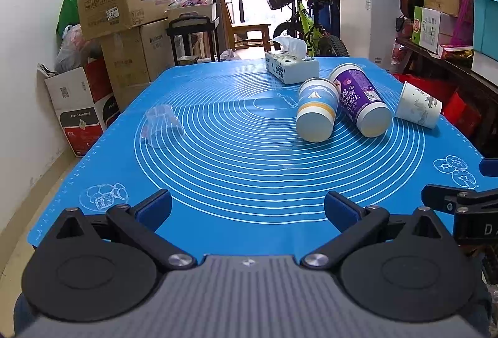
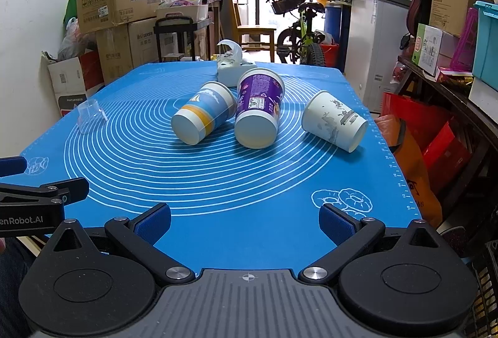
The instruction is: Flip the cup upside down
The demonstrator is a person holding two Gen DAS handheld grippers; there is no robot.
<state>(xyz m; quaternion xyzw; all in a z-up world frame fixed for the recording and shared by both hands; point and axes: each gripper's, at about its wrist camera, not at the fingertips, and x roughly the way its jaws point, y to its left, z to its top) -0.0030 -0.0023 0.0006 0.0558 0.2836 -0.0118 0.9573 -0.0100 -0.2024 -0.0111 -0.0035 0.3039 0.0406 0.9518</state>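
Observation:
Three paper cups lie on their sides on the blue mat (image 1: 236, 169): a blue-and-yellow sailboat cup (image 1: 316, 109) (image 2: 204, 112), a purple cup (image 1: 361, 99) (image 2: 258, 109) and a white cup with grey drawings (image 1: 418, 104) (image 2: 334, 120). A clear plastic cup (image 1: 160, 127) (image 2: 88, 115) lies tipped at the mat's left. My left gripper (image 1: 247, 208) is open and empty at the near edge. My right gripper (image 2: 244, 221) is open and empty, also near, well short of the cups.
A tissue box (image 1: 291, 65) (image 2: 233, 70) stands at the far end of the mat. Cardboard boxes (image 1: 121, 4) pile up at the left wall. A bicycle (image 1: 308, 23), a white cabinet (image 1: 367, 17) and cluttered shelves (image 2: 451, 67) stand behind and right.

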